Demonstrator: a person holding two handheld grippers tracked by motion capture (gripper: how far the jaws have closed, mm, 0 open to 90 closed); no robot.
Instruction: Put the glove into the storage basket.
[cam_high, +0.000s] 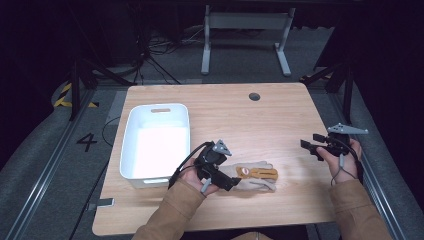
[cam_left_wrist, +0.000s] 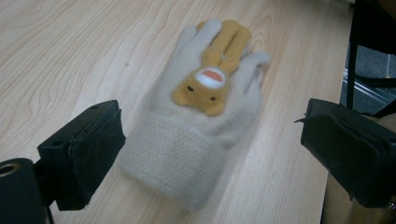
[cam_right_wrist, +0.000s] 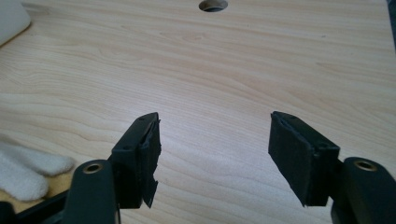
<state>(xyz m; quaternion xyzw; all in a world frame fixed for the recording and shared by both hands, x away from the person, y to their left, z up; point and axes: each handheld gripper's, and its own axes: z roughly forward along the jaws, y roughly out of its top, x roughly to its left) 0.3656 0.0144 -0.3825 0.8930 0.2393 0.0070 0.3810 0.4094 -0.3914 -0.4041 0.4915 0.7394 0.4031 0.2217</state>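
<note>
A cream knitted glove (cam_high: 256, 175) with an orange bear on its back lies flat on the wooden table (cam_high: 240, 120), its fingers pointing right in the high view. My left gripper (cam_high: 229, 179) sits at the glove's cuff end. In the left gripper view the cuff of the glove (cam_left_wrist: 187, 154) lies between the wide-apart jaws of the left gripper (cam_left_wrist: 210, 126), and neither pad presses on it. My right gripper (cam_high: 308, 146) hovers open near the table's right edge, well to the right of the glove. Nothing is between the jaws of the right gripper (cam_right_wrist: 215, 140), and the glove's fingertips (cam_right_wrist: 28, 172) show at lower left.
A white plastic bin (cam_high: 160, 106) stands at the table's left, just left of my left hand; its corner (cam_right_wrist: 11, 18) shows in the right gripper view. A round cable hole (cam_high: 254, 96) sits at the far middle of the table. The table's near edge runs just right of the glove (cam_left_wrist: 336, 70).
</note>
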